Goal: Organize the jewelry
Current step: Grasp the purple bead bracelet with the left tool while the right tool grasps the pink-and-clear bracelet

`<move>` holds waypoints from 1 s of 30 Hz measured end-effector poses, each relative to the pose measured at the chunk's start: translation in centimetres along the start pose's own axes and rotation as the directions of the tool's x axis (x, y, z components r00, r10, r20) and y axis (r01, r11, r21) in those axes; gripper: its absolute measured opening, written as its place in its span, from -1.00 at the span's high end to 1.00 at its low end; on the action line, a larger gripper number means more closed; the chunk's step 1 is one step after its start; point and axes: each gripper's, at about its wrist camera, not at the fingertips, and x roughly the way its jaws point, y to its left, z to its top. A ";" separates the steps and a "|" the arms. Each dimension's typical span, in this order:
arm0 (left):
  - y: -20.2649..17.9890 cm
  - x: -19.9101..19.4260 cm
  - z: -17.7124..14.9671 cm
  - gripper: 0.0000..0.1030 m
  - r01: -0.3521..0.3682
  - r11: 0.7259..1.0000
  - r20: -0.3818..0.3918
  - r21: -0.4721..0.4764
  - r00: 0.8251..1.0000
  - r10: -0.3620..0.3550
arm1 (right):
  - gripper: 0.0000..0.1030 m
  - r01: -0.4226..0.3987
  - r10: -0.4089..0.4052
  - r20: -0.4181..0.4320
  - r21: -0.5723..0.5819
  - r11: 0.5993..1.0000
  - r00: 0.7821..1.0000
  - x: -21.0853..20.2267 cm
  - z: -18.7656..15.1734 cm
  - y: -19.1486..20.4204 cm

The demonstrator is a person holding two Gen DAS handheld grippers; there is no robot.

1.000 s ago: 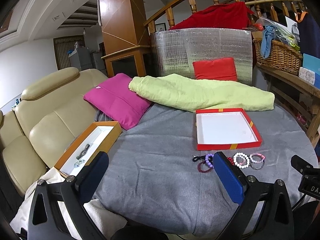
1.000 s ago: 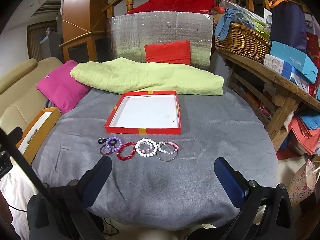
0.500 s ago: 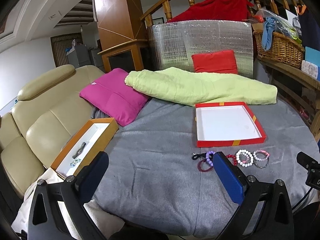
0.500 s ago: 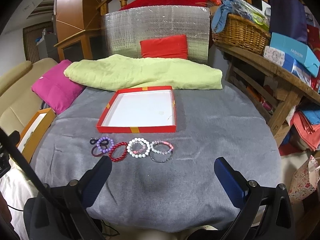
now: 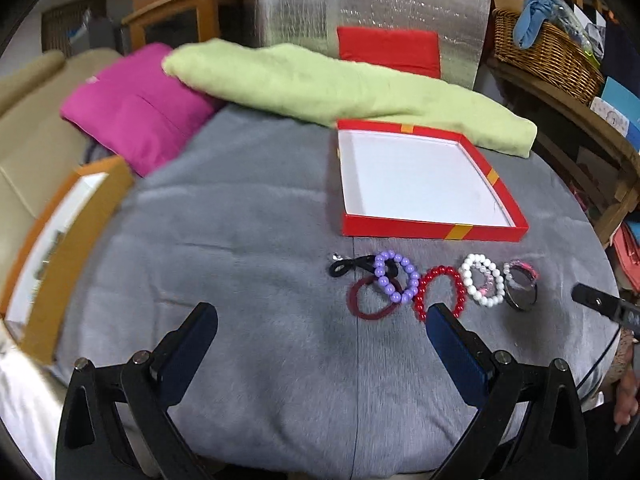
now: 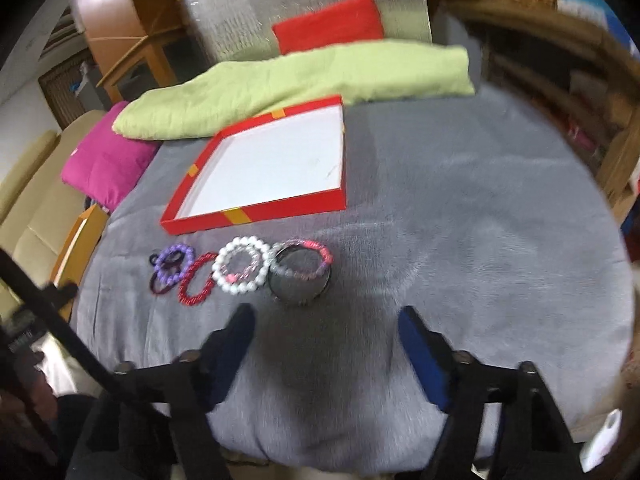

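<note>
1. Far left, an orange box (image 5: 60, 248) hangs at the edge of the grey cloth (image 5: 248, 216). It is smeared by motion, so whatever lies on its white lining is impossible to name, and its near end is cut off.
2. The left gripper (image 5: 320, 320) hovers over the cloth with fingers spread wide and nothing between them; its right finger overlaps the lower edge of the red bead bracelet (image 5: 440, 292) from this angle.
3. The bracelets sit in a row on the cloth just in front of the red tray (image 5: 432, 232): a dark hair tie (image 5: 344, 267), a maroon band (image 5: 368, 304), the purple bead bracelet (image 5: 394, 280), the red one, the white pearl bracelet (image 5: 482, 284), then a pink-and-clear one over a dark bangle (image 6: 300, 276).
4. The tray's white floor looks bare, so I judge the sorting hardly begun: every piece in the row is left to move.
5. The right gripper (image 6: 326, 330) also stands wide and empty, near the bangle end of the row.
6. The right view is blurred; how the overlapping rings at both ends interlock is hard to tell.
</note>
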 end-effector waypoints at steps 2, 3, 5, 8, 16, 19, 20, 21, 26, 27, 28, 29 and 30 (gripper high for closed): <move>0.3 1.7 0.6 -0.84 0.028 1.000 -0.025 -0.006 0.999 -0.028 | -0.22 -0.023 0.024 -0.023 0.042 0.999 0.999 1.9 1.1 -0.7; 0.4 2.4 0.9 -0.75 0.045 0.999 -0.039 -0.006 0.998 -0.045 | -0.13 -0.028 0.030 -0.034 0.052 0.998 0.999 2.6 1.5 -0.7; 0.0 3.7 1.6 -0.39 0.096 0.995 -0.070 -0.015 0.993 -0.096 | 0.06 -0.072 0.079 -0.068 0.089 0.993 0.995 4.4 2.3 -1.1; -1.4 4.8 2.0 -0.35 0.132 0.991 -0.084 0.014 0.988 -0.130 | 0.16 -0.081 0.091 -0.094 0.104 0.991 0.991 6.2 3.1 -0.9; -3.2 9.3 1.9 0.59 0.227 0.974 -0.216 0.021 0.952 -0.217 | 0.79 -0.050 0.053 -0.094 0.042 0.998 0.994 7.5 3.1 -0.3; -3.4 9.9 1.6 0.74 0.247 0.969 -0.229 0.019 0.944 -0.236 | 0.82 -0.059 0.060 -0.063 0.022 0.998 0.996 7.0 3.2 -0.3; -3.5 9.7 1.6 0.81 0.256 0.967 -0.220 0.018 0.944 -0.246 | 0.85 -0.069 0.070 -0.050 0.015 0.998 0.996 6.7 3.2 -0.3; -3.6 9.3 1.7 0.82 0.270 0.963 -0.199 0.021 0.945 -0.260 | 0.85 -0.071 0.072 -0.041 0.014 0.997 0.997 6.5 3.4 -0.4; -3.5 7.1 1.8 0.82 0.316 0.947 -0.117 0.058 0.944 -0.308 | 0.85 -0.132 0.131 0.024 0.039 0.991 0.991 4.8 3.7 -0.9; -3.4 6.6 1.9 0.82 0.330 0.941 -0.099 0.070 0.941 -0.323 | 0.85 -0.152 0.150 0.038 0.042 0.987 0.988 4.5 3.8 -1.0; -3.3 6.2 1.9 0.82 0.341 0.937 -0.086 0.077 0.938 -0.335 | 0.85 -0.169 0.167 0.048 0.046 0.985 0.985 4.2 3.8 -1.0; -3.1 5.7 2.0 0.82 0.356 0.931 -0.068 0.080 0.934 -0.351 | 0.85 -0.183 0.180 0.059 0.052 0.982 0.982 3.9 3.9 -1.1; -2.9 5.4 2.1 0.82 0.366 0.927 -0.059 0.078 0.930 -0.363 | 0.85 -0.190 0.187 0.067 0.055 0.980 0.980 3.8 3.9 -1.1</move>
